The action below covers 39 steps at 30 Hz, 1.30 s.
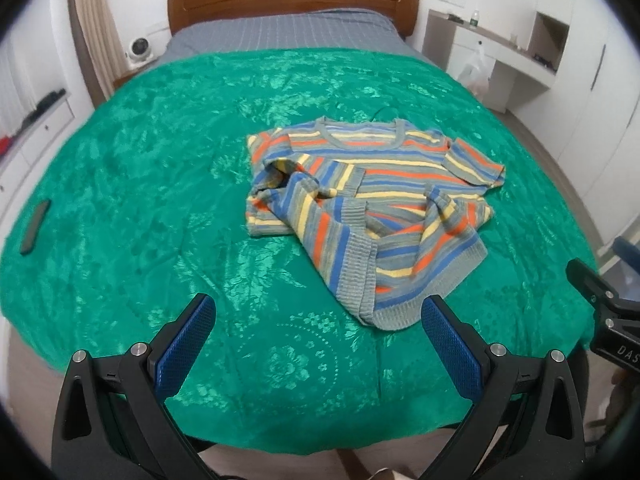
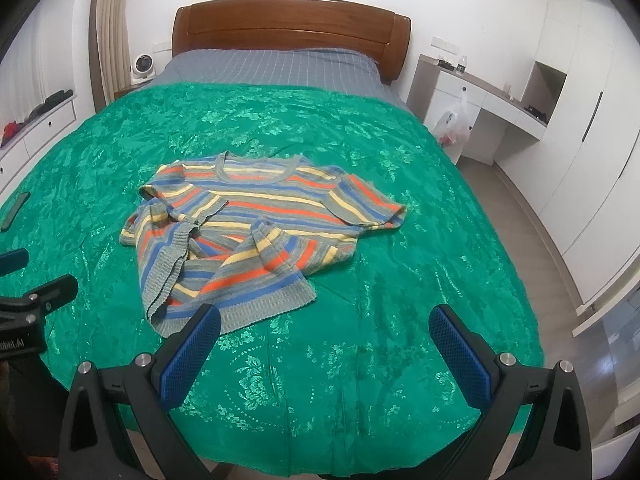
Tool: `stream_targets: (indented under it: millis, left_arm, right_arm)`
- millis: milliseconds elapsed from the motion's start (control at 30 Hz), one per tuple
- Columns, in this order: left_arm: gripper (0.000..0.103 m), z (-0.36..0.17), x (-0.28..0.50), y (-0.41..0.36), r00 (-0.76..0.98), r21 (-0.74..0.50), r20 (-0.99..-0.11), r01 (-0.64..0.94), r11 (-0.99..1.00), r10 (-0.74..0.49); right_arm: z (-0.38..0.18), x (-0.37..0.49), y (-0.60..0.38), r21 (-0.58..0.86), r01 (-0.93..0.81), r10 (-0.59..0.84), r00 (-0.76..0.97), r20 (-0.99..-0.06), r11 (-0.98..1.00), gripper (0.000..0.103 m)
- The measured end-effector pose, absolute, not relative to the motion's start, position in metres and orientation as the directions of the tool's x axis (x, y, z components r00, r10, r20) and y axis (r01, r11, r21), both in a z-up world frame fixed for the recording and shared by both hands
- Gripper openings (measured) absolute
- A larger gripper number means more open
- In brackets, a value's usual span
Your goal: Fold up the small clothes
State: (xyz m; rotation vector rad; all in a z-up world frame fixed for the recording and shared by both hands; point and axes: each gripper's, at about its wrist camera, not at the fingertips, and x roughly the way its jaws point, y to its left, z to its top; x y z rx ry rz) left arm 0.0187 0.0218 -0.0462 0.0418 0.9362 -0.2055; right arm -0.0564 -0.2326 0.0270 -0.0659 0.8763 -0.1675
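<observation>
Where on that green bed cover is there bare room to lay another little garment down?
The green cover is bare between the striped sweater and the dark flat object near its left edge. There is also a bare strip beyond the sweater's collar, up to the grey sheet, and right of its sleeve. The middle is crowded with the rumpled sweater.

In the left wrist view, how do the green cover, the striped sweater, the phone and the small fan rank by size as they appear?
Largest to smallest, as they appear:
1. green cover
2. sweater
3. phone and fan: these look alike in area, and the fan stands farther away, so I do not rank them.
</observation>
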Motion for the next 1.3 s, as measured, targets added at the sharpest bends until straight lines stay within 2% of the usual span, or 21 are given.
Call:
stream_targets:
  millis: [133,267,400,533,567,600,633,667,700,733,767,800,833,867,900,1100,1233,1300]
  left_arm:
    - [0.102,-0.067,0.043,0.018,0.551,-0.068,-0.811,0.246,0.967,-0.197]
    - [0.102,-0.081,0.063,0.012,0.516,-0.078,-0.83,0.27,0.96,-0.213]
    - [0.102,-0.081,0.068,0.002,0.532,-0.058,-0.823,0.269,0.962,-0.199]
    - [0.102,-0.094,0.091,-0.019,0.519,-0.057,-0.83,0.283,0.957,-0.203]
    - [0.1,-0.102,0.099,-0.024,0.519,-0.034,-0.834,0.286,0.957,-0.185]
    - [0.092,-0.113,0.111,-0.031,0.511,-0.006,-0.844,0.295,0.956,-0.162]
    - [0.084,-0.122,0.119,-0.035,0.495,0.006,-0.856,0.303,0.953,-0.151]
    - [0.065,-0.133,0.128,-0.038,0.46,0.0,-0.874,0.316,0.949,-0.153]
    - [0.053,-0.143,0.137,-0.041,0.423,-0.02,-0.891,0.329,0.944,-0.166]
    - [0.05,-0.151,0.143,-0.043,0.401,-0.033,-0.899,0.339,0.94,-0.176]
    - [0.034,-0.154,0.146,-0.045,0.401,-0.034,-0.897,0.35,0.936,-0.183]
    - [0.007,-0.155,0.146,-0.044,0.407,-0.027,-0.896,0.356,0.934,-0.18]
    - [0.005,-0.152,0.145,-0.039,0.41,-0.032,-0.893,0.352,0.936,-0.184]
    - [0.005,-0.143,0.141,-0.027,0.413,-0.096,-0.879,0.339,0.936,-0.24]
    - [0.004,-0.133,0.135,-0.012,0.423,-0.156,-0.859,0.318,0.935,-0.287]
    - [0.003,-0.092,0.056,0.07,0.442,-0.286,-0.809,0.278,0.917,-0.387]
    - [0.003,-0.119,0.003,0.098,0.356,-0.339,-0.847,0.208,0.917,-0.394]
    - [0.003,-0.144,-0.015,0.105,0.314,-0.316,-0.88,0.172,0.933,-0.356]
  right_arm:
    - [0.003,-0.033,-0.251,-0.037,0.05,-0.06,0.644,-0.762,0.998,0.103]
    - [-0.024,-0.009,-0.274,-0.049,0.076,-0.084,0.586,-0.806,0.996,0.102]
    - [-0.022,-0.004,-0.28,-0.041,0.08,-0.082,0.601,-0.795,0.996,0.102]
    - [-0.043,0.016,-0.27,0.002,0.008,-0.003,0.562,-0.827,1.0,0.102]
    - [-0.059,0.029,-0.269,0.031,-0.025,0.04,0.532,-0.846,0.999,0.102]
    - [-0.073,0.04,-0.269,0.048,-0.039,0.062,0.506,-0.86,0.998,0.101]
    - [-0.083,0.047,-0.27,0.056,-0.046,0.071,0.489,-0.87,0.997,0.097]
    - [-0.098,0.061,-0.27,0.075,-0.067,0.097,0.462,-0.882,0.995,0.082]
    - [-0.107,0.069,-0.269,0.092,-0.087,0.121,0.442,-0.889,0.992,0.067]
    - [-0.116,0.078,-0.268,0.13,-0.117,0.167,0.411,-0.896,0.985,0.062]
    - [-0.124,0.086,-0.267,0.188,-0.144,0.229,0.376,-0.898,0.972,0.048]
    - [-0.129,0.091,-0.267,0.249,-0.161,0.29,0.342,-0.894,0.955,0.027]
    - [-0.13,0.092,-0.268,0.275,-0.16,0.314,0.329,-0.891,0.948,0.019]
    - [-0.122,0.087,-0.27,0.284,-0.156,0.321,0.34,-0.884,0.946,0.01]
    - [-0.112,0.08,-0.272,0.297,-0.158,0.335,0.358,-0.871,0.942,0.007]
    - [-0.047,-0.004,-0.303,0.432,-0.155,0.456,0.408,-0.791,0.889,0.007]
    - [-0.051,-0.056,-0.316,0.469,-0.083,0.462,0.382,-0.8,0.879,0.007]
    - [-0.071,-0.076,-0.321,0.454,-0.032,0.434,0.355,-0.828,0.891,0.007]
